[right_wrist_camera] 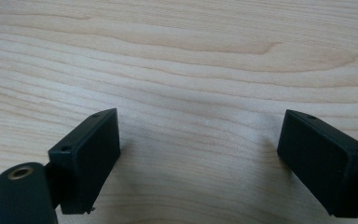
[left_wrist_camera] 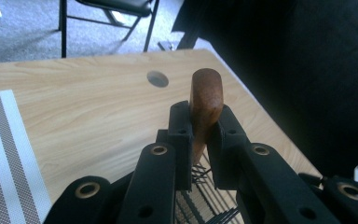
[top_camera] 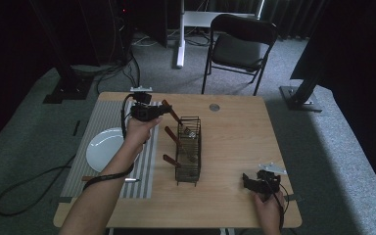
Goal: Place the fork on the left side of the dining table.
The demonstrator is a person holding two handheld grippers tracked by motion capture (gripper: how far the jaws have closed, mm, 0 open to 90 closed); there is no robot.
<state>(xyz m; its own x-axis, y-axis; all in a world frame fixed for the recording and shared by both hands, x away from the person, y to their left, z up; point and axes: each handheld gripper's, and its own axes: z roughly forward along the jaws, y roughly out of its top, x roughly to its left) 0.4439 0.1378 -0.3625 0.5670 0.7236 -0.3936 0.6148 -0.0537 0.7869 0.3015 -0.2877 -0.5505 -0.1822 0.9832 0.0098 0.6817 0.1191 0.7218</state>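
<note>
Jaws of the left gripper (left_wrist_camera: 199,135) clamp a wooden-handled utensil (left_wrist_camera: 205,105) at frame centre, above the wire basket (top_camera: 188,149) on the table (top_camera: 235,142). At lower right, the right gripper (right_wrist_camera: 198,163) rests with jaws spread wide, nothing between them.

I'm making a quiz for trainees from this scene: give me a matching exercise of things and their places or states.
1. left claw
2. right claw
3. white plate
4. wire basket

a. on the striped mat
b. open, over bare wood
c. middle of the table, holding utensils
d. shut on a wooden handle

Pairs: 1-d, 2-b, 3-a, 4-c
</note>
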